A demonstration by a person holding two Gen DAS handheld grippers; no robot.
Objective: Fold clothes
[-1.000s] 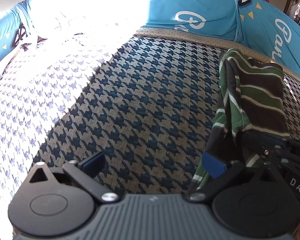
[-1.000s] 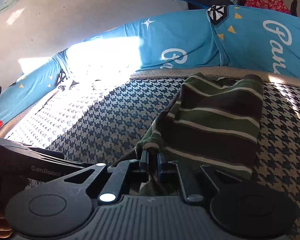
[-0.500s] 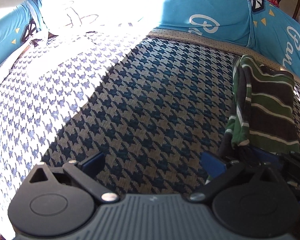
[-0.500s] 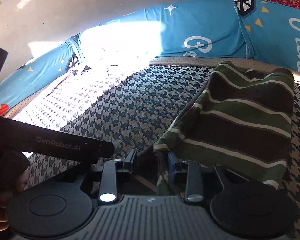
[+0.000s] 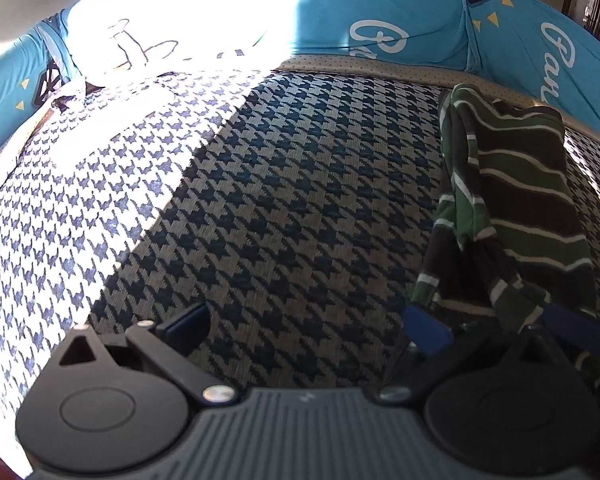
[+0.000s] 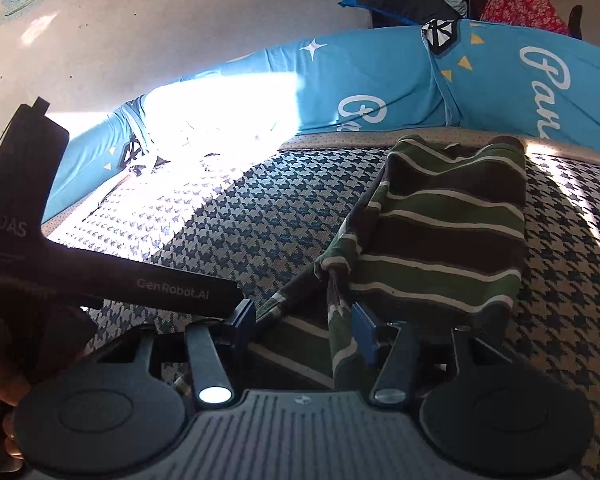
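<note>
Green-and-brown striped cloth, a folded garment (image 6: 440,236), lay on the houndstooth bed cover (image 5: 260,208), toward two o'clock in the left wrist view. The right tool (image 6: 304,324) was opening, its pads apart with a loose edge of the garment between them, not pinched. The left tool (image 5: 306,322) stood wide over bare cover. White "GenRobot.AI" lettering (image 6: 173,283) ran along the left tool's black body; the blue bolster (image 6: 380,84) carried white script, only partly readable.

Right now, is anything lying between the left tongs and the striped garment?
Nothing visible. The left tongs stand open over bare houndstooth cover; the striped garment lies just right of them, with the right tongs opening around its near edge.
</note>
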